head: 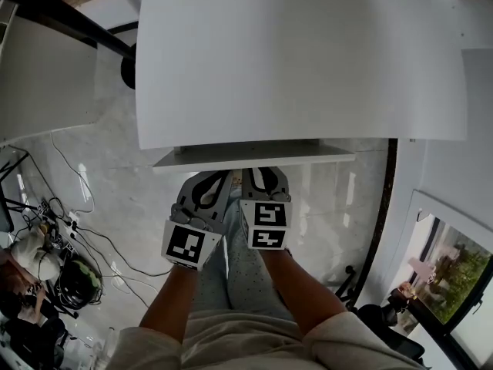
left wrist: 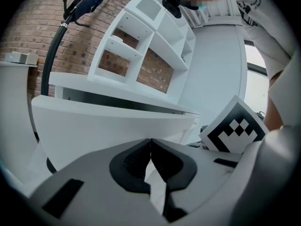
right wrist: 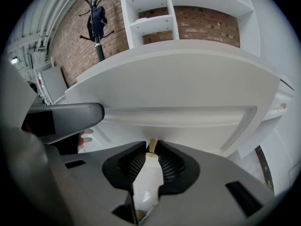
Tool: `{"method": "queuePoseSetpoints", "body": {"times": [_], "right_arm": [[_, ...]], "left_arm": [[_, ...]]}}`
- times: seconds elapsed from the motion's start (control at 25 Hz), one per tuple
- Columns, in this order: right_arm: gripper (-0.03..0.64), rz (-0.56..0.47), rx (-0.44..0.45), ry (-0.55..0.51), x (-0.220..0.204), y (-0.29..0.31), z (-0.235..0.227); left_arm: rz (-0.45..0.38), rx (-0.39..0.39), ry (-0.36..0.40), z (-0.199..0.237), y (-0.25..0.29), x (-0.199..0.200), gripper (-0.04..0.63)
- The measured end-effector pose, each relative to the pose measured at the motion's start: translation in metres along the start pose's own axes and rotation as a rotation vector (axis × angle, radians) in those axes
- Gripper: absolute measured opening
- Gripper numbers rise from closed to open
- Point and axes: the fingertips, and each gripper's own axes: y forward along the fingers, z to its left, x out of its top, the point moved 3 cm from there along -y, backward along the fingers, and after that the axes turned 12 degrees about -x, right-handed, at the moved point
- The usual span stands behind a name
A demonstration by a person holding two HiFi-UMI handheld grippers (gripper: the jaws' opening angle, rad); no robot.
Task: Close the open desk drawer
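Black-and-white square markers (head: 186, 243) are the print on show, one cube on each gripper. The desk drawer (head: 254, 156) juts slightly from under the white desk top (head: 300, 52) (its inside is hidden), just ahead of both tips. The left gripper (head: 213, 178) has its jaws closed tip to tip, empty. The right gripper (head: 266, 175) has its jaws narrowly apart, with a small tan bit in the gap that I cannot identify.

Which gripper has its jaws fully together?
The left gripper: its jaw tips meet. The right gripper has its jaws slightly apart, with a narrow gap between them.
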Motion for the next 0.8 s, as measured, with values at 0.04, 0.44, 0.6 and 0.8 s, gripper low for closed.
{"method": "queuePoseSetpoints", "body": {"times": [0.04, 0.44, 0.6, 0.8], "right_arm": [[0.1, -0.003, 0.004, 0.001, 0.002, 0.002, 0.0], [0.1, -0.012, 0.04, 0.008, 0.02, 0.019, -0.003], [0.1, -0.012, 0.047, 0.018, 0.027, 0.023, -0.003], [0.1, -0.016, 0.058, 0.029, 0.033, 0.03, -0.002]], "left_arm": [[-0.002, 0.007, -0.004, 0.002, 0.002, 0.001, 0.017], [0.049, 0.06, 0.015, 0.016, 0.014, 0.003, 0.017], [0.05, 0.076, 0.026, 0.018, 0.019, 0.008, 0.018], [0.048, 0.086, 0.007, 0.026, 0.025, 0.009, 0.017]]}}
